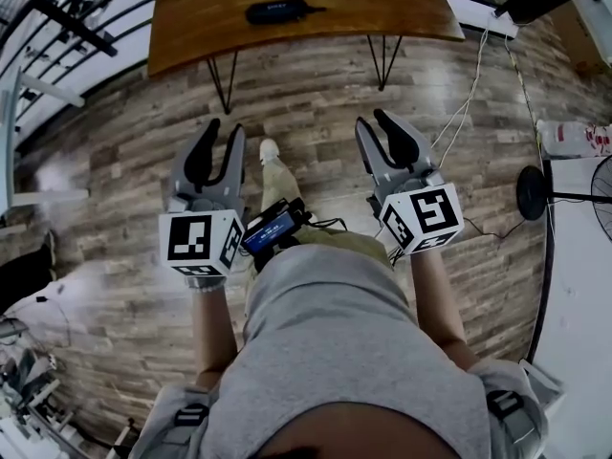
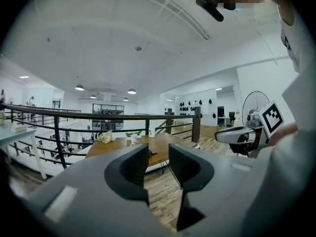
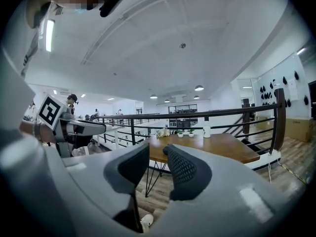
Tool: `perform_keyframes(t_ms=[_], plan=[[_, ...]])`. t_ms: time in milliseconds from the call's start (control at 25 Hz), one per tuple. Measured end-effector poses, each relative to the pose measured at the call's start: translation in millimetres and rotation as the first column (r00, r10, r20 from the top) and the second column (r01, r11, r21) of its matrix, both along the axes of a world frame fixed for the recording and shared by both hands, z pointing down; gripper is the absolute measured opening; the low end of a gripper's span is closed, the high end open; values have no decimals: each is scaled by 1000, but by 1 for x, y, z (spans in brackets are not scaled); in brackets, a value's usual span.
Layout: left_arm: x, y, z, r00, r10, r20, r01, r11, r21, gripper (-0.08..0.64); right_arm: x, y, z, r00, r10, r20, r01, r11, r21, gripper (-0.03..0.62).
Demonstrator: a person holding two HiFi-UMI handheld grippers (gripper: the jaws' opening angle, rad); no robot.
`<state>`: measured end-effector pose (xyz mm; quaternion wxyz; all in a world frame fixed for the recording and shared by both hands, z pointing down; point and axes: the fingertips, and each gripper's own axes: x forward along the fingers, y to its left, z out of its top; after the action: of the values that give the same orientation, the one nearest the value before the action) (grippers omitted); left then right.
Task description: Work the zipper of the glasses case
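Note:
The dark glasses case (image 1: 277, 11) lies on the wooden table (image 1: 382, 8) at the far side of the head view. Both grippers hang in the air over the floor, well short of the table. My left gripper (image 1: 223, 132) is open with nothing between its jaws. My right gripper (image 1: 373, 120) is open too, and empty. In the left gripper view the case (image 2: 150, 153) shows as a small dark shape on the table (image 2: 118, 146), between the jaws of the left gripper (image 2: 158, 154) but far beyond them. The right gripper view shows the table (image 3: 222, 144) past the right gripper (image 3: 157, 154); the case is hidden there.
Wood plank floor lies between me and the table. A standing fan (image 1: 574, 194) and a white cable (image 1: 469, 103) are at the right. A black railing (image 2: 98, 116) runs behind the table. A white cup (image 3: 206, 130) and small plants stand at the table's far edge.

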<state>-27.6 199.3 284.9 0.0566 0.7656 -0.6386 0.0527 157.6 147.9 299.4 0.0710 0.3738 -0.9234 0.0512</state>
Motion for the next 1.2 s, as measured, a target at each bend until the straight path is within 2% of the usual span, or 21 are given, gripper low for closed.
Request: perform_keyframes(t_ms=[280, 720, 1000, 1200], plan=[[-15, -53, 6, 999, 34, -5, -34, 999, -19, 127, -17, -46, 8, 1000, 22, -9, -22, 999, -26, 112], [-58, -181, 12, 991, 129, 17, -128, 988, -83, 130, -60, -154, 20, 995, 91, -33, -94, 990, -103, 112], [-82, -250, 20, 978, 208, 26, -204, 974, -103, 140, -92, -216, 18, 990, 129, -49, -133, 986, -103, 112], [-100, -294, 36, 965, 262, 32, -254, 956, -147, 146, -113, -252, 22, 985, 159, -72, -167, 979, -115, 112]])
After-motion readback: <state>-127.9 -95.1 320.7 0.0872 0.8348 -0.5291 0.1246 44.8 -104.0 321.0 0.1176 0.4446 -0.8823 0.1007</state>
